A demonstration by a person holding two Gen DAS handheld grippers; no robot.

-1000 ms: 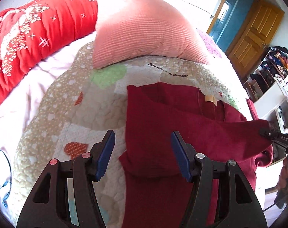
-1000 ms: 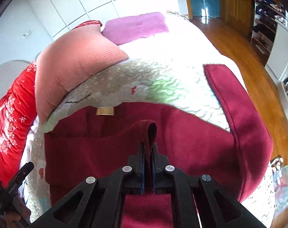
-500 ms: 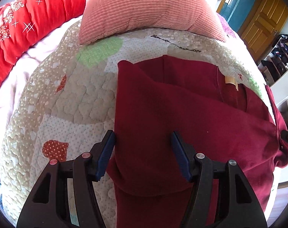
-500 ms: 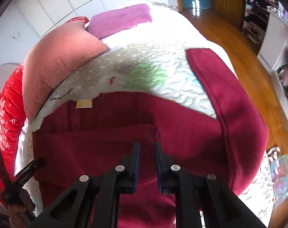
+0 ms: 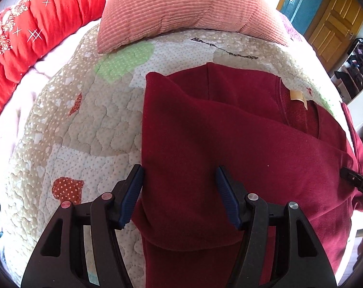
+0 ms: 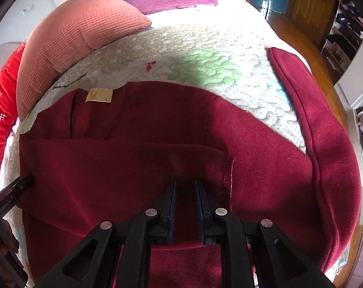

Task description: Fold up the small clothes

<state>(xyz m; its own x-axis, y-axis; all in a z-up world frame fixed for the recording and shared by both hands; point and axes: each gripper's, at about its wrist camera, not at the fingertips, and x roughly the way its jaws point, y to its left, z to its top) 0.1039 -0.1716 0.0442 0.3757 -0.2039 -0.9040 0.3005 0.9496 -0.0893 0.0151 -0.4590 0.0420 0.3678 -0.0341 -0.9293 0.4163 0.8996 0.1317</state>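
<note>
**Ana:** Bedroom, by the look of it: a quilted bedspread (image 5: 68,129) covers the bed, and the dark red sweater (image 5: 229,148) lies flat across it, collar and tan label (image 6: 98,95) toward the salmon pillow (image 5: 181,12).

**Ben:** Why is one sleeve lying across the chest like that?

**Ana:** I'd judge it's the first fold. That sleeve (image 6: 124,165) is laid over the body just below the label, cuff ending near the middle. The other sleeve (image 6: 325,148) is not yet folded; it stretches out on the side of the label away from the pillow, curving along the bed's edge.

**Ben:** And the tools?

**Ana:** The left hand-held gripper (image 5: 179,189) has its jaws spread wide, holding nothing, poised over the folded edge of the sweater on the pillow side of the label. The right hand-held gripper (image 6: 185,206) has a narrow gap between its jaws, and nothing is pinched; it sits low over the folded sleeve's cuff, well below the label.

**Ben:** Room to work?

**Ana:** Bare quilt lies between the label and the pillow, so there's some slack there. The unfolded sleeve is the tight spot: it runs close to the mattress edge, with wooden floor (image 6: 299,38) beyond. I'd expect it needs lifting inward, toward the label, not dragging.
</note>
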